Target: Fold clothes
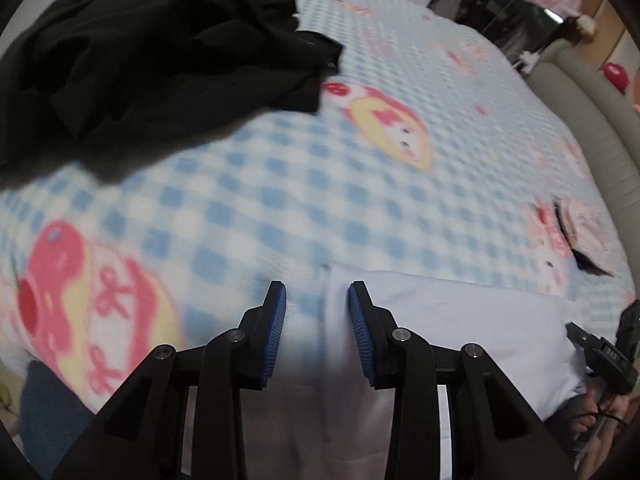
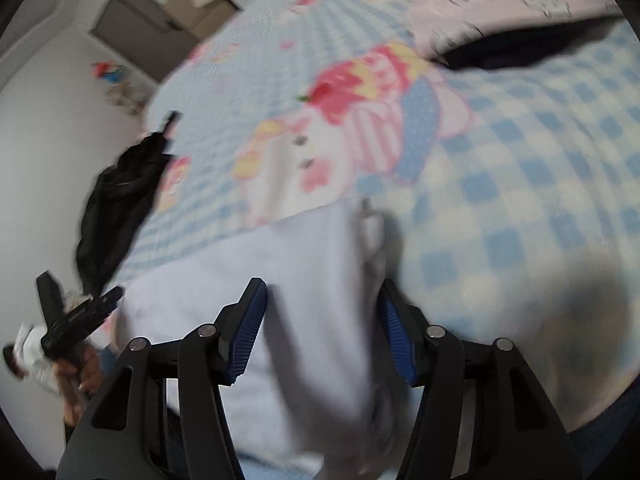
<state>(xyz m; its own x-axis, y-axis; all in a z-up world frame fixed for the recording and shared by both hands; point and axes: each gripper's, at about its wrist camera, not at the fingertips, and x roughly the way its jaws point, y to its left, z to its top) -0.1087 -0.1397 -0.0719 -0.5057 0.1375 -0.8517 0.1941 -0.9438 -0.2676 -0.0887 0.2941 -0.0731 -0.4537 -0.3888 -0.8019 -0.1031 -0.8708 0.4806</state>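
A white garment [image 1: 460, 320] lies flat on the blue checked bed cover [image 1: 320, 184], near its front edge. My left gripper [image 1: 318, 292] hovers over the garment's left edge with its jaws apart; the cloth's edge runs beneath the gap and neither blue pad presses on it. In the right wrist view the same white garment [image 2: 240, 272] fills the gap of my right gripper [image 2: 320, 286]. Its jaws are apart, and a raised fold of cloth [image 2: 374, 240] stands in front of the right fingertip. A hand [image 2: 76, 376] holds the left gripper's handle at the far left.
A heap of black clothes [image 1: 140, 60] lies at the back left of the bed; a black garment [image 2: 116, 208] sits at the bed's edge. A pink printed garment [image 2: 500, 0] over something black lies beyond. A grey padded bed frame [image 1: 580, 100] curves along the right.
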